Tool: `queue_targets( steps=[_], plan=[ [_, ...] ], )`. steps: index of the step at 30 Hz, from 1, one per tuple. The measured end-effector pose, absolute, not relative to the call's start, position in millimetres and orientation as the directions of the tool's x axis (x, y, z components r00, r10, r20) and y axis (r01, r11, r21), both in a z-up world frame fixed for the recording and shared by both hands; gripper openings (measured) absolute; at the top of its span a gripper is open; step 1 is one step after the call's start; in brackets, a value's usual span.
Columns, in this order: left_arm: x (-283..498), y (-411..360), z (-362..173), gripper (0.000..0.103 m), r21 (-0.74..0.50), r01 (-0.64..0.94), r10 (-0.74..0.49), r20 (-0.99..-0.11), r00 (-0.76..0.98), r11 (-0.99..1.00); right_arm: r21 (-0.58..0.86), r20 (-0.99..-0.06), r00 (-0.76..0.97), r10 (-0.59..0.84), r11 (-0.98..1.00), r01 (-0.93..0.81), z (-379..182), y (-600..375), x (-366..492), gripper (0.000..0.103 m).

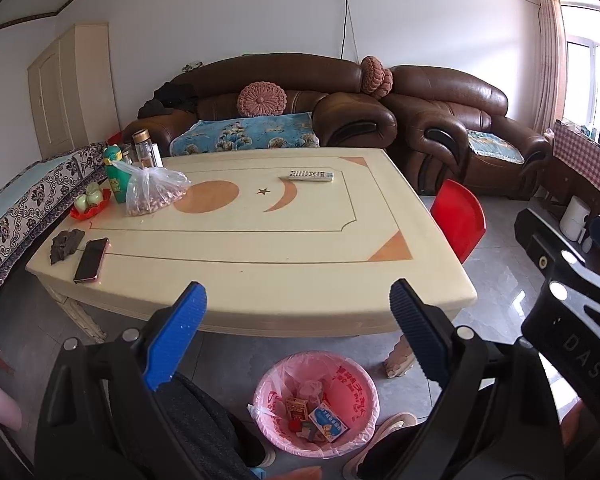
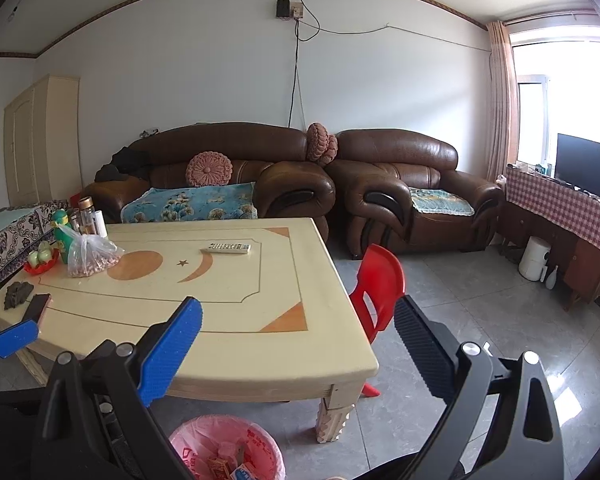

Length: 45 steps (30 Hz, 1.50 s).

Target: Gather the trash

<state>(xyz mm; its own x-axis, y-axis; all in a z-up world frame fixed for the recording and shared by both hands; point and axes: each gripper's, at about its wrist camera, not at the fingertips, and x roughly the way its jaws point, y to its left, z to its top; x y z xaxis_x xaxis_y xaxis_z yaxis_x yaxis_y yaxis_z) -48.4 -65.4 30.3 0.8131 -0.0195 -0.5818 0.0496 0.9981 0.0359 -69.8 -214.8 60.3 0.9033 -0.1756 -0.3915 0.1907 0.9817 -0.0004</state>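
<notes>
On the cream desk [image 1: 260,240] several things are seen. At the far left corner a green bottle [image 1: 116,176], a glass jar w/ gold lid [image 1: 143,148] and a clear plastic bag of nuts [image 1: 152,192] are grouped close together, and a red dish w/ pale green fruit [image 1: 90,202] is placed just beside them at the left edge. Near the front left corner a phone [image 1: 92,260] is laid flat, w/ a dark crumpled piece [image 1: 66,245] beside it. A white remote [image 1: 311,175] is found near the far edge. A red plastic chair [image 2: 378,284] is standing at the right edge of the desk, and brown sofas [image 2: 228,168] are behind it.

The pink-lined trash bin [image 1: 316,404] is on the floor in front of the desk's front edge; small boxes and wrappers [image 1: 328,422] are seen inside it.

The left hand-held gripper [image 1: 298,336] is held w/ jaws wide apart and nothing between them; the bin is directly below and between its blue fingers. The right hand-held gripper [image 2: 300,348] is also spread and empty, over the front right corner of the desk, w/ the bin below to its left, partly cut off by the frame.
</notes>
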Motion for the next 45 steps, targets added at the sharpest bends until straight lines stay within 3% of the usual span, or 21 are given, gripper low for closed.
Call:
queue_targets(
  steps=[45],
  plan=[
    [-45.5, -56.8, 31.0, 0.091, 0.037, 0.05, -0.018, -0.587, 0.81, 0.998, -0.022, -0.398, 0.902, -0.164, 0.985, 0.169, 58.9, -215.1, -68.2, 0.094]
  ],
)
